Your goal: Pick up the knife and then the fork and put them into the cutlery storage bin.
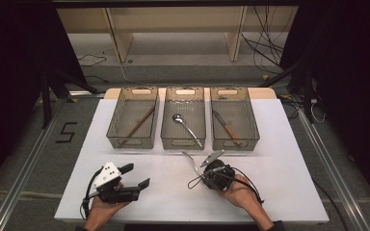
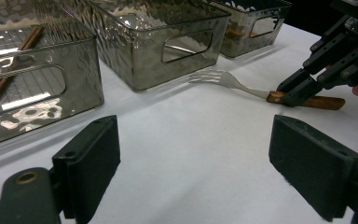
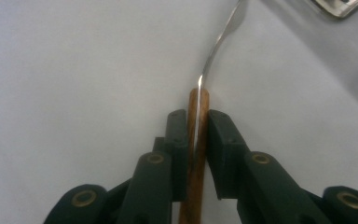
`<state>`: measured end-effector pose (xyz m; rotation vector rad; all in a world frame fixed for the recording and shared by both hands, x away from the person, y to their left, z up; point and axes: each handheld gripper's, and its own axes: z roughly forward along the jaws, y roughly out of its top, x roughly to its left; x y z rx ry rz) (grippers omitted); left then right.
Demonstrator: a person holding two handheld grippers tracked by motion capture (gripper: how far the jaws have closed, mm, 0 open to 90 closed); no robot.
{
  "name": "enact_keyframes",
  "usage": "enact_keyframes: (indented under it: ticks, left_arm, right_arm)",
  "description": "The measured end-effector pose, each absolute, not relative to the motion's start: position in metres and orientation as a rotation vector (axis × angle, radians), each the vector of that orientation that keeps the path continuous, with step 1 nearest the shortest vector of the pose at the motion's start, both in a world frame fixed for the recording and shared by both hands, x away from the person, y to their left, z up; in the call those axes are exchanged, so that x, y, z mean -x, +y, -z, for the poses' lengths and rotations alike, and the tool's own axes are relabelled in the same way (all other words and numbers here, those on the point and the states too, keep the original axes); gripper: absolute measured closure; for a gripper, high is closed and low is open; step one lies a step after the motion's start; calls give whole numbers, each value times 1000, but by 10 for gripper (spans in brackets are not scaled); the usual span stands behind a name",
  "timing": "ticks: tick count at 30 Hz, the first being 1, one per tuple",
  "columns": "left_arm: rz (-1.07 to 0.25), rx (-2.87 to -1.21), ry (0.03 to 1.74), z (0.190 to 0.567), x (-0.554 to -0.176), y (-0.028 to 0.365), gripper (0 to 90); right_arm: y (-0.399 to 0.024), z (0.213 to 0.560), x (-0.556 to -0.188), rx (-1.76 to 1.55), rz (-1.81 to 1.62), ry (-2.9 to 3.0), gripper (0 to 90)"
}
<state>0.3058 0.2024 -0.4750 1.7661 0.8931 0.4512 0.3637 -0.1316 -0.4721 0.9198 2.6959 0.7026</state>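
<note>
A fork (image 1: 191,163) with a wooden handle lies on the white table top (image 1: 279,183), just in front of the middle bin (image 1: 183,143). Its tines point toward the bins. My right gripper (image 1: 200,179) is shut on the handle. In the right gripper view the two black pads press on both sides of the brown handle (image 3: 198,100). The left gripper view shows the fork (image 2: 228,80) flat on the table with the right gripper (image 2: 289,95) clamped near where the handle meets the metal. My left gripper (image 1: 136,175) rests low at the front left, jaws wide open with nothing between them.
Three smoky clear bins stand in a row at the back. The left bin (image 1: 131,142) holds chopsticks (image 1: 139,124), the middle one a spoon (image 1: 185,126), and the right bin (image 1: 235,144) a wooden-handled knife (image 1: 226,127). Black curtains and cables surround the table.
</note>
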Motion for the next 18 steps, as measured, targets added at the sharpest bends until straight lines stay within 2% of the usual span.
enact_keyframes:
  ticks: [18]
  left_arm:
    - [-453, -1768, 892, 475, -306, 203, 161]
  right_arm:
    - [-136, 456, -361, -872, -830, 2677, 813]
